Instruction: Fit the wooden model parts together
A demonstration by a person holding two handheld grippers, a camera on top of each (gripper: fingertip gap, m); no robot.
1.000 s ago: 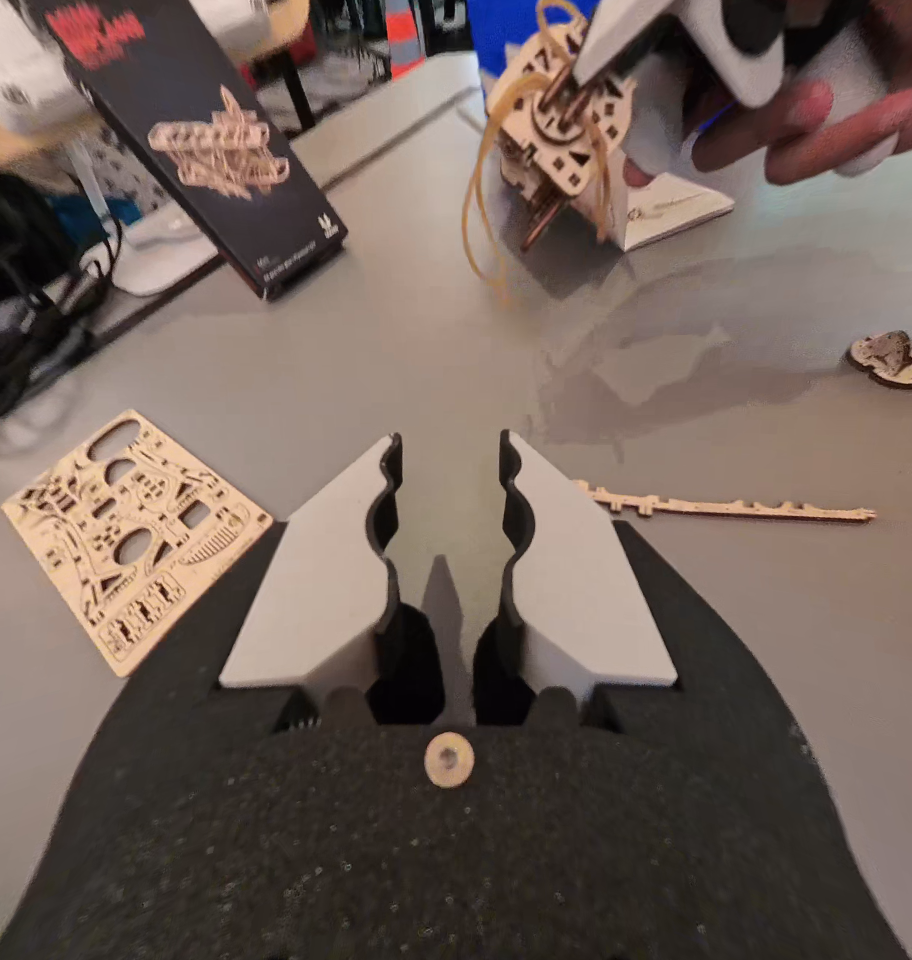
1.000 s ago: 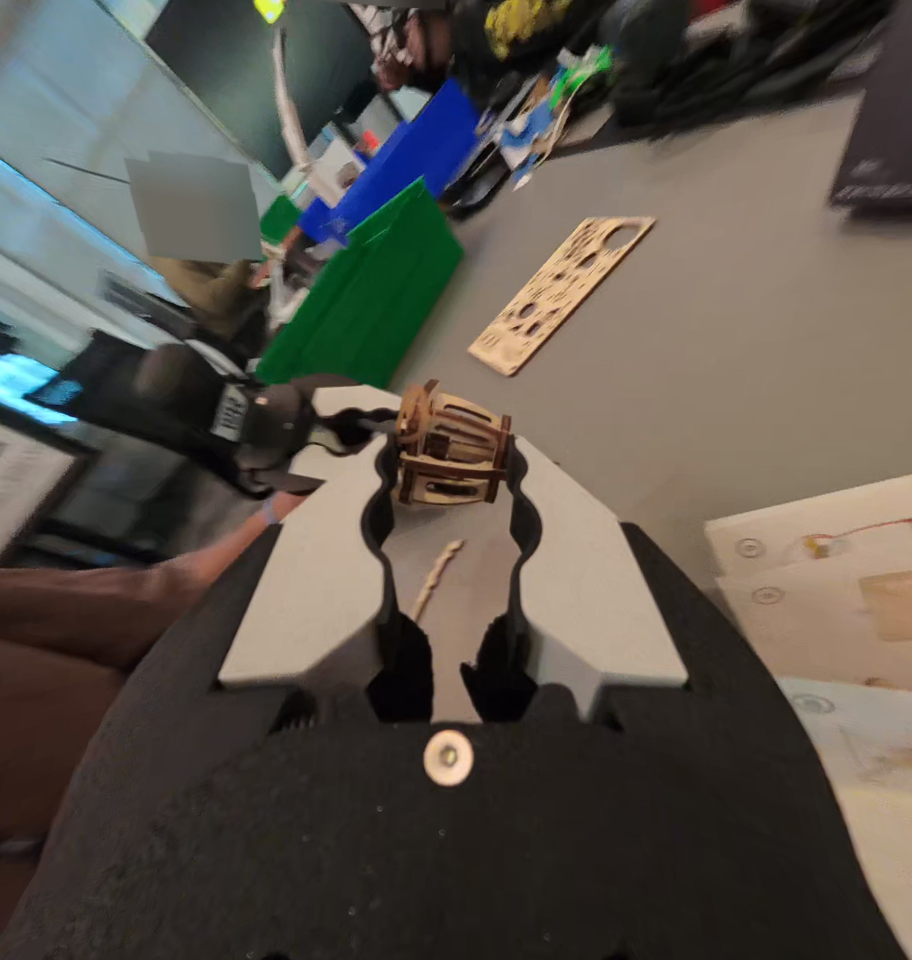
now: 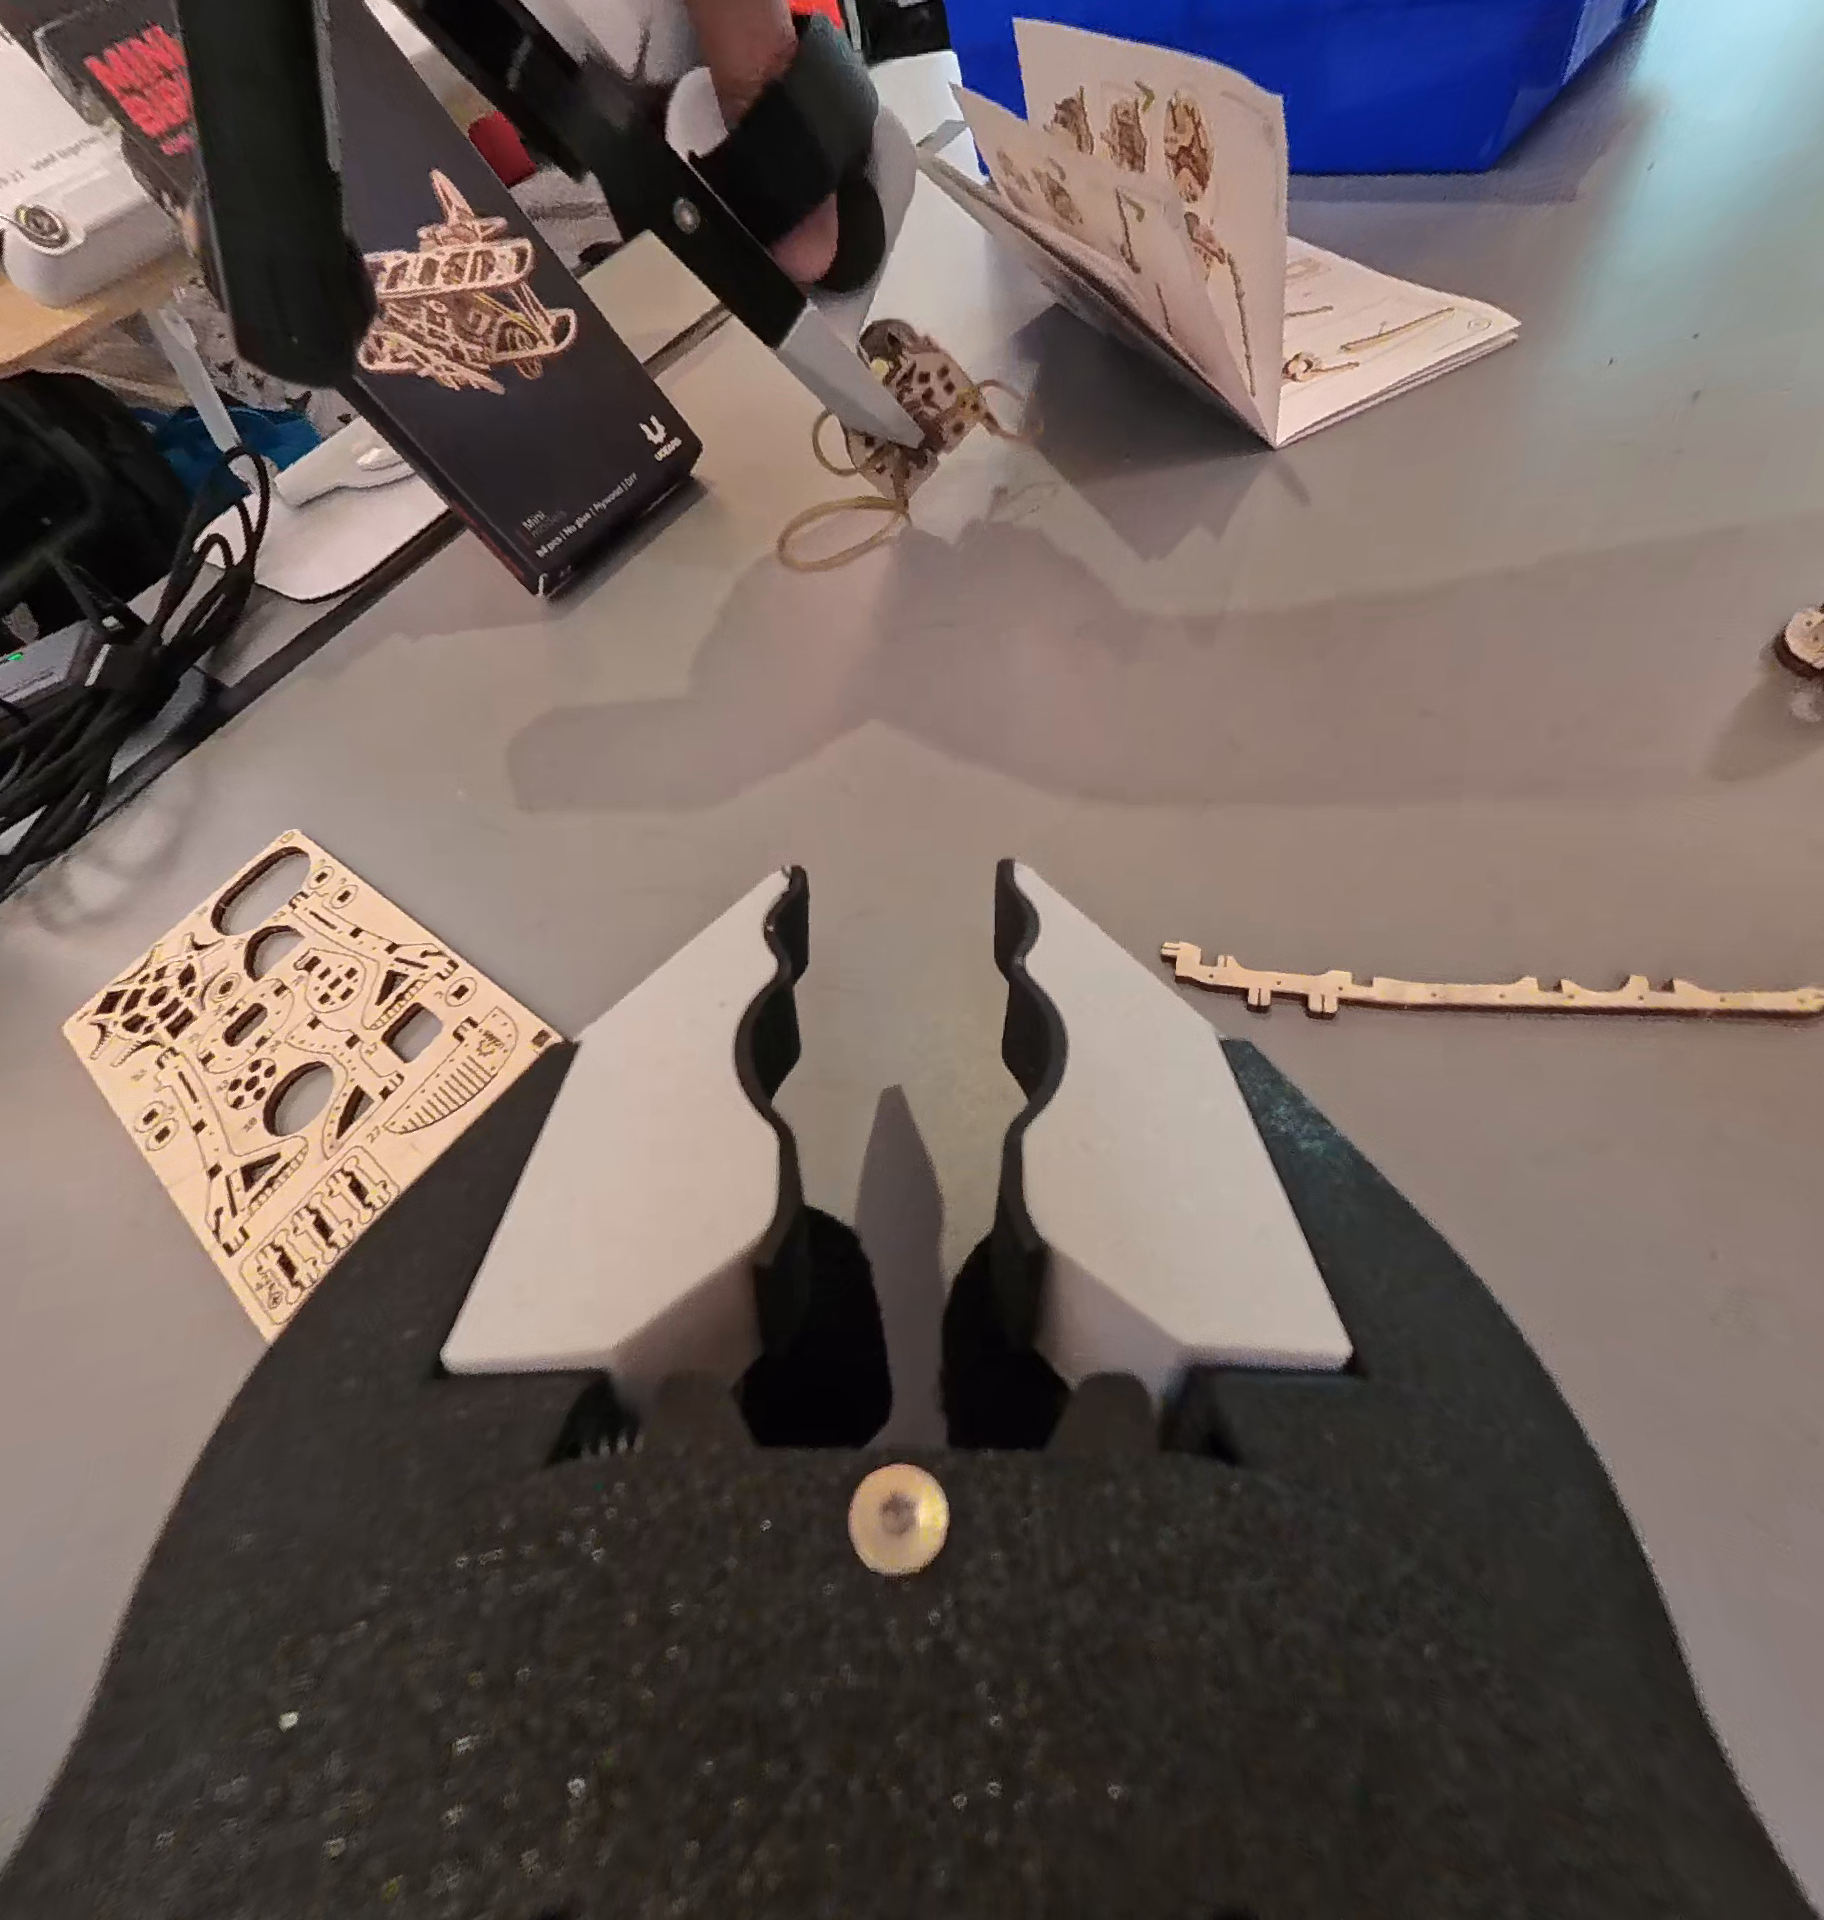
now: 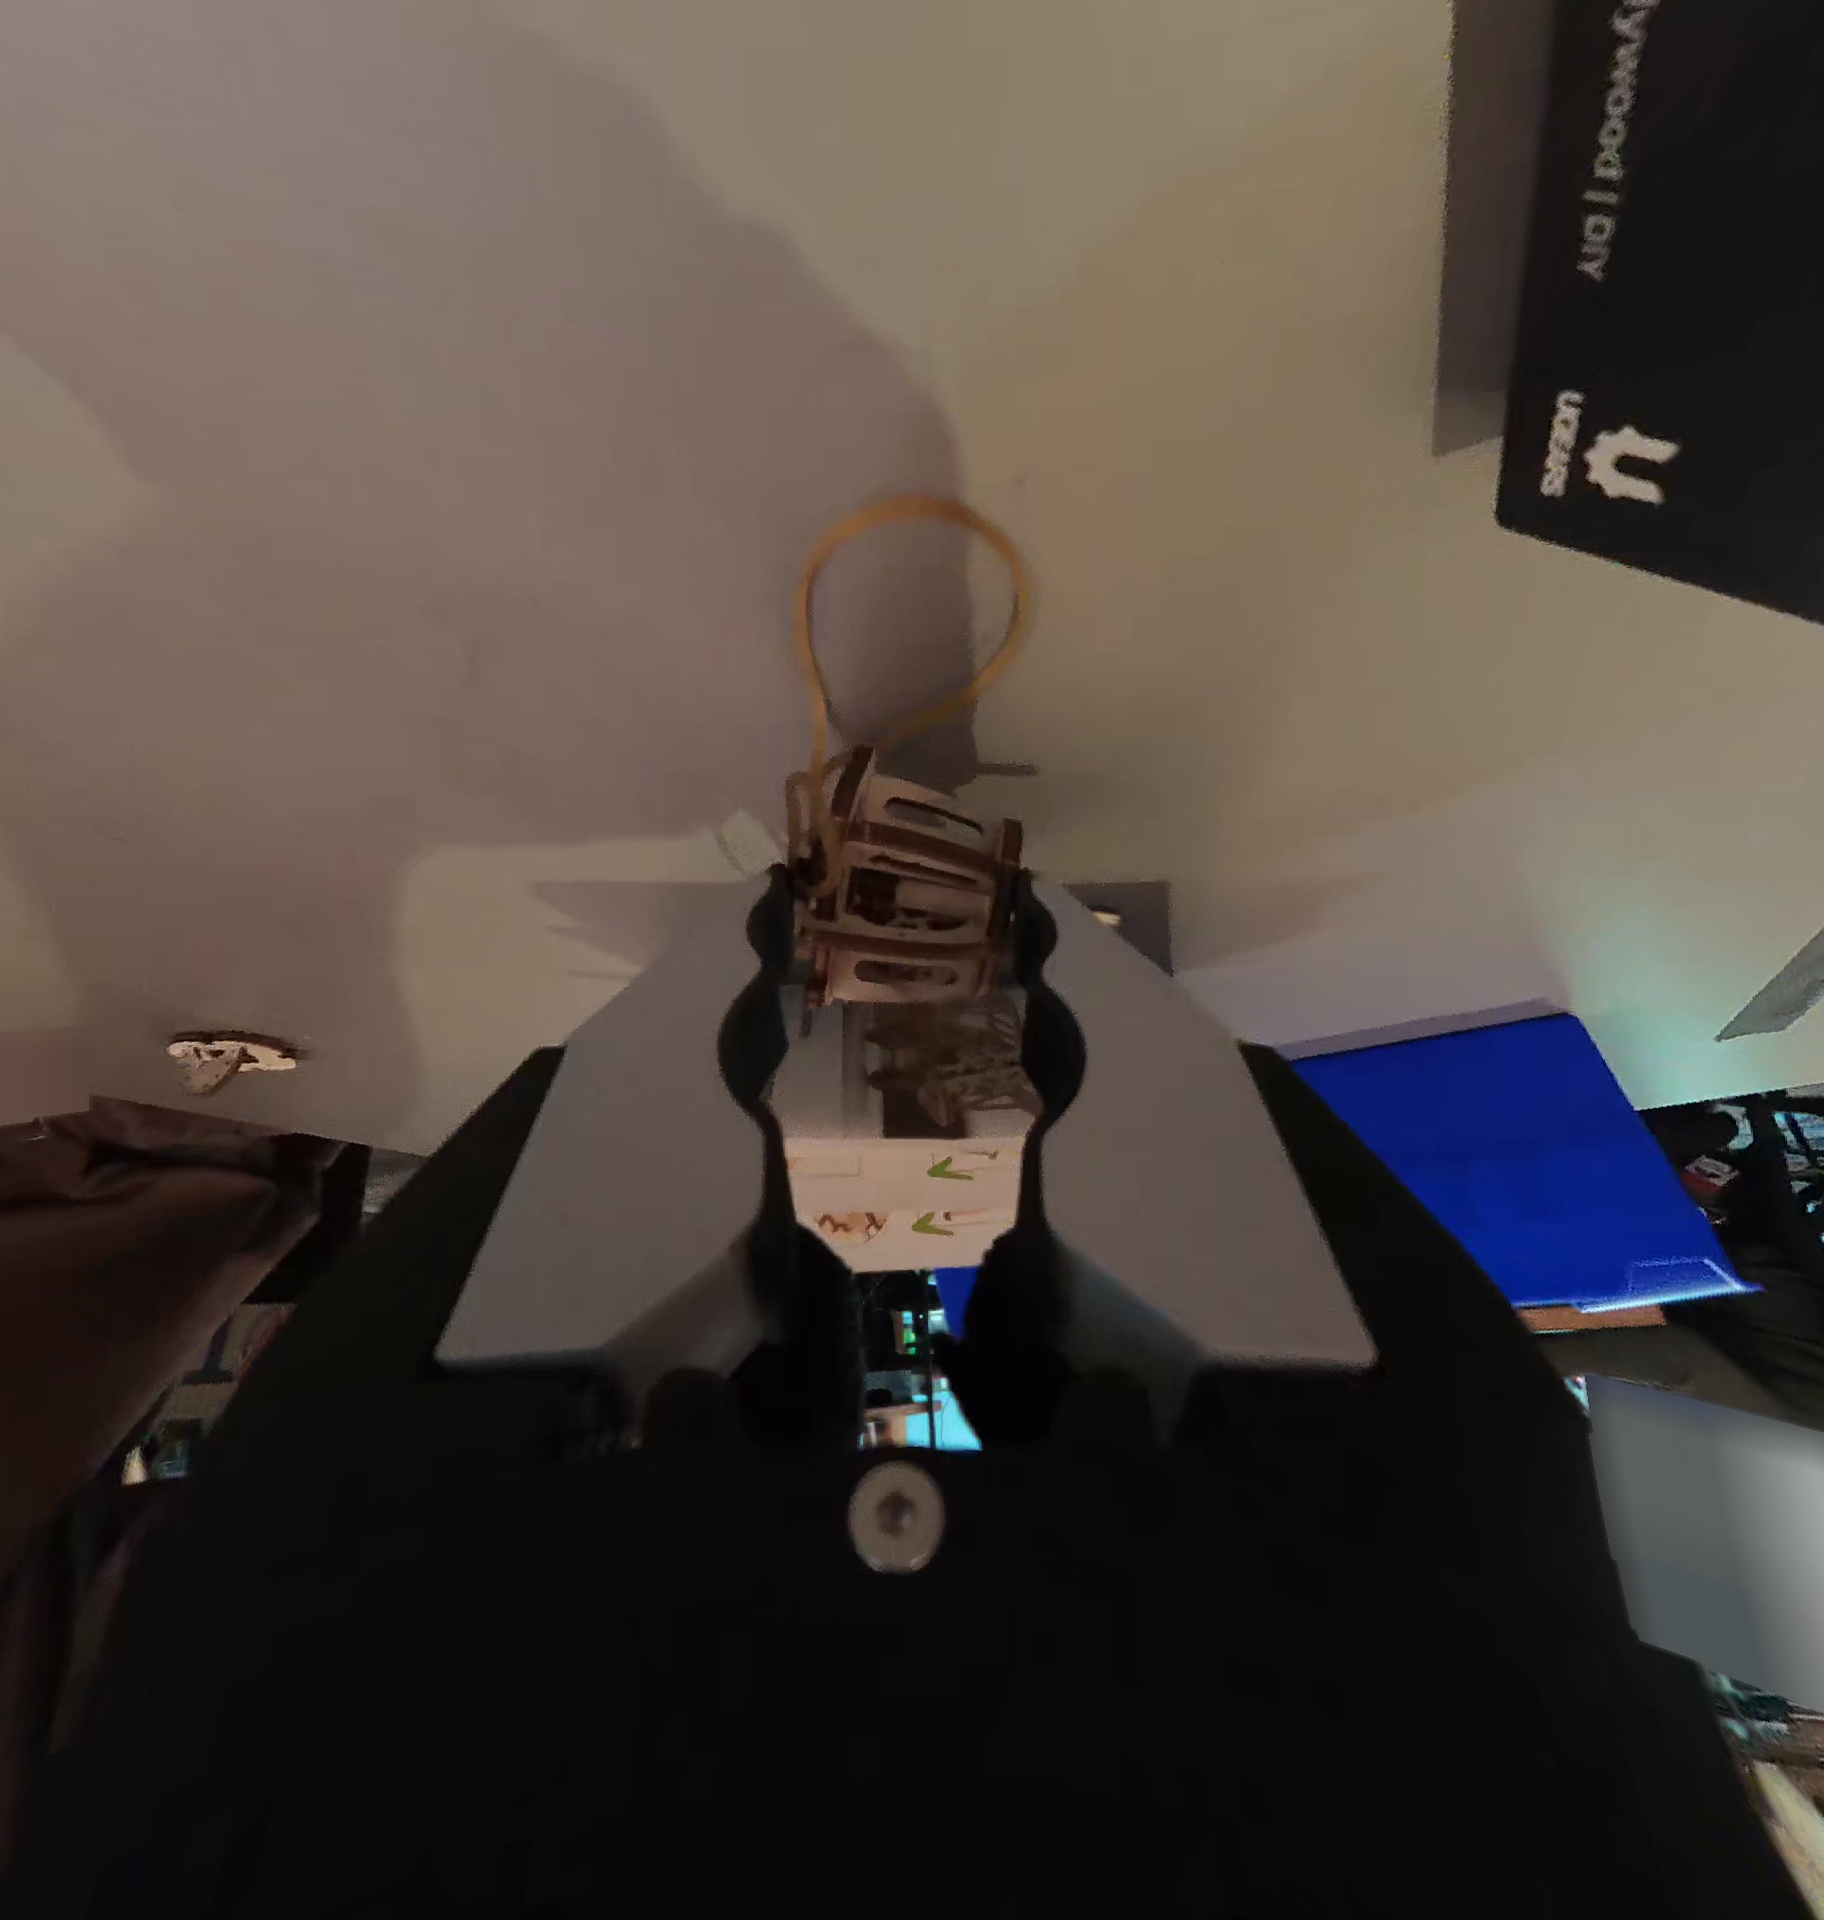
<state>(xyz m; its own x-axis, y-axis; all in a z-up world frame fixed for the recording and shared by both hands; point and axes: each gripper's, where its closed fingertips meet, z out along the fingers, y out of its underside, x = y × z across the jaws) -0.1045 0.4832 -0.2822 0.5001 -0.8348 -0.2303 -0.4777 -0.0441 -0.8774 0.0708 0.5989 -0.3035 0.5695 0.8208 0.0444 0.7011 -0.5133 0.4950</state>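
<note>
Wooden model [image 4: 903, 904] clamped between right gripper [image 4: 900, 914] fingertips; left gripper [image 3: 900, 894] parted, empty.

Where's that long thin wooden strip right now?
In the left wrist view the strip lies flat on the grey table, just right of the open left gripper, nearer than the booklet.
</note>
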